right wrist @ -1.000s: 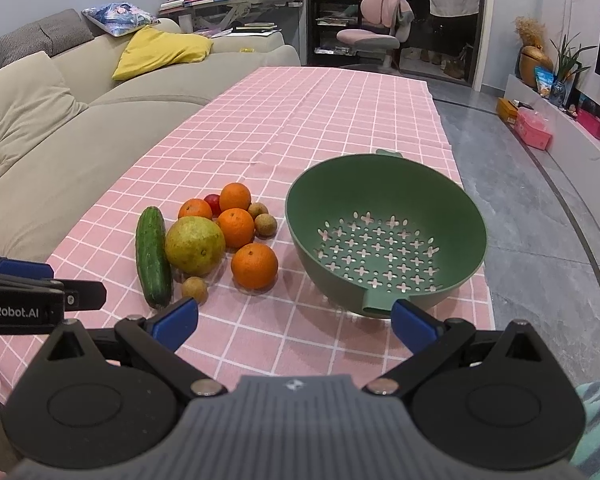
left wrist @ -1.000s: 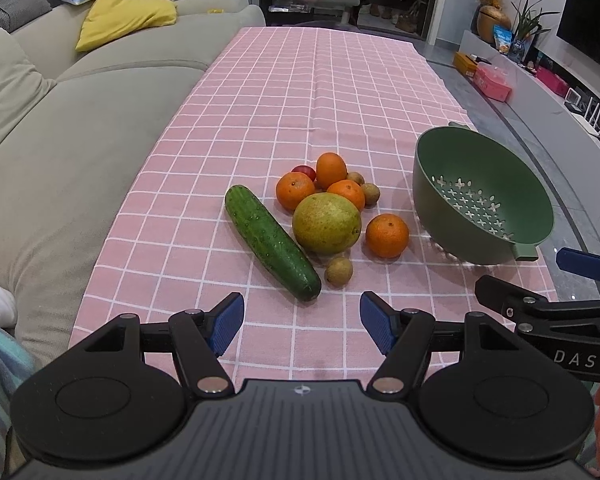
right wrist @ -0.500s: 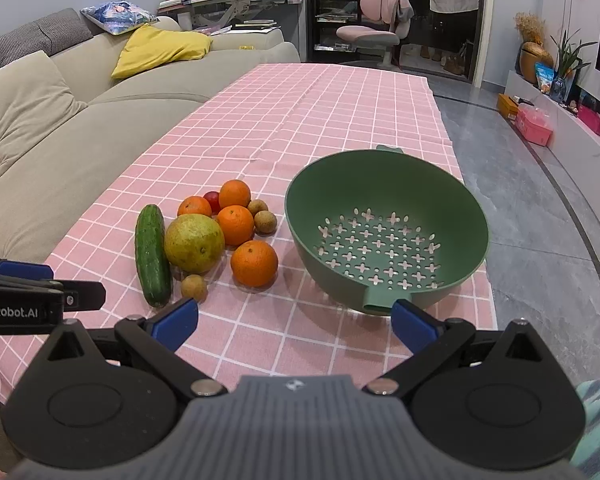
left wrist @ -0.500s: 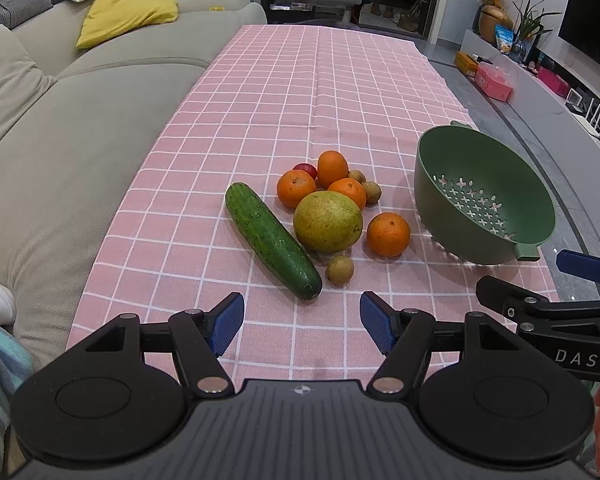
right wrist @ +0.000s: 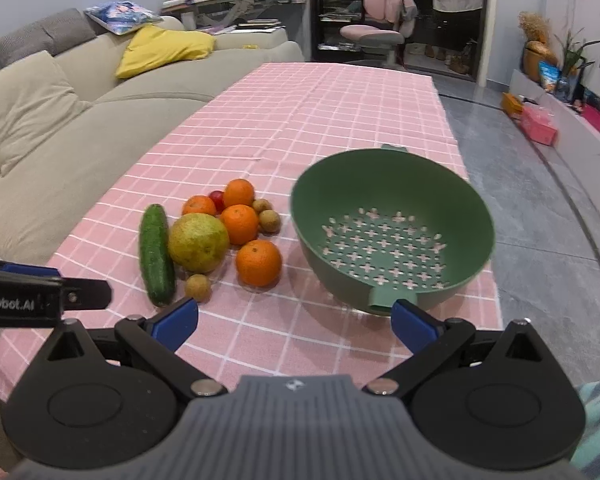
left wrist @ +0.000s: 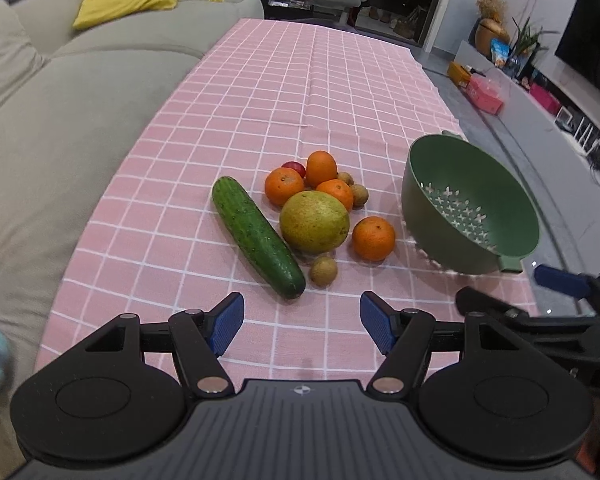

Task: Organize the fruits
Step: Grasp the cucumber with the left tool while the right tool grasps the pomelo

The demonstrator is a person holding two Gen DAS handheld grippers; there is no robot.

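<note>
A cluster of fruit lies on the pink checked tablecloth (left wrist: pixel 308 88): a green cucumber (left wrist: pixel 257 236), a large yellow-green pear-like fruit (left wrist: pixel 314 222), several oranges with one apart at the right (left wrist: pixel 373 238), a small red fruit (left wrist: pixel 294 167) and small brown fruits (left wrist: pixel 323 270). An empty green colander (left wrist: pixel 470 204) stands to their right, also in the right wrist view (right wrist: pixel 392 228). My left gripper (left wrist: pixel 302 322) is open and empty, just short of the cucumber's near end. My right gripper (right wrist: pixel 294 322) is open and empty, in front of the colander's handle.
A beige sofa (left wrist: pixel 60 112) runs along the table's left side. The table's right edge drops to a grey floor (right wrist: pixel 548 216). The far half of the cloth is bare. A chair (right wrist: pixel 374 36) and shelves stand at the back.
Both grippers have moved slightly forward and closer to the fruit and the colander. Both stay open. Nothing on the table has moved.
</note>
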